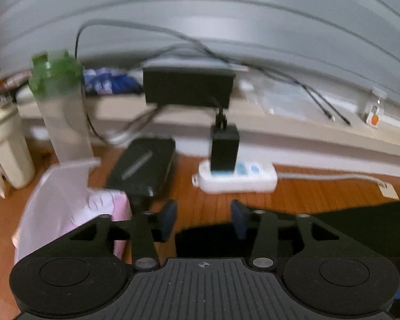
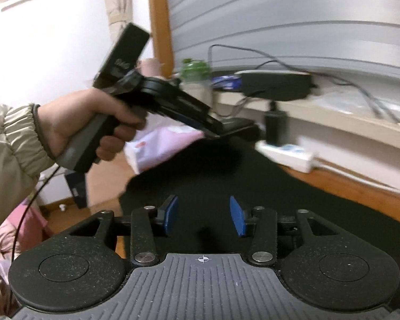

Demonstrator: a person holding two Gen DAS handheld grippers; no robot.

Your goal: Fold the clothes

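Note:
A black garment (image 2: pixel 226 170) lies spread on the wooden table, its far edge showing in the left wrist view (image 1: pixel 360 221). My right gripper (image 2: pixel 204 216) is open and empty, its blue pads above the cloth. My left gripper (image 1: pixel 204 218) is open and empty above the garment's far edge; it also shows in the right wrist view (image 2: pixel 213 130), held in a hand over the cloth's far left corner.
A white power strip (image 1: pixel 237 178) with a black adapter, a black box (image 1: pixel 144 165), a pink tissue pack (image 1: pixel 74 208), a green-lidded bottle (image 1: pixel 61 106) and a cream kettle (image 1: pixel 2 144) crowd the table's far side. Cables hang from the window ledge (image 1: pixel 306 130).

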